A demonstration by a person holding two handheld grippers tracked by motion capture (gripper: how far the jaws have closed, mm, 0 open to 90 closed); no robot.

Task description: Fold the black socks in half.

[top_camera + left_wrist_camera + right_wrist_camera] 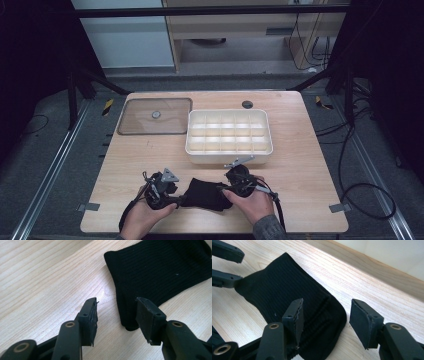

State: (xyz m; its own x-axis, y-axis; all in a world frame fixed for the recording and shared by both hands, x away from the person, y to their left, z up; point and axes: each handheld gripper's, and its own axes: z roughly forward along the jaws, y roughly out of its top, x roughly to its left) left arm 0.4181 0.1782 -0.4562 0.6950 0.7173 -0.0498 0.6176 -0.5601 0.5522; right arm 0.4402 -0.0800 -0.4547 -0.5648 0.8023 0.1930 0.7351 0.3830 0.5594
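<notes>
Left claw (116,310) stands apart, straddling the corner of a black sock (160,267) without pinching it. Right claw (325,312) also gapes, one pad over the sock's far end, nothing clamped. The sock lies flat at lower centre of the worktop (310,180), below a white compartment box (229,134) and clear lid (155,116).
</notes>
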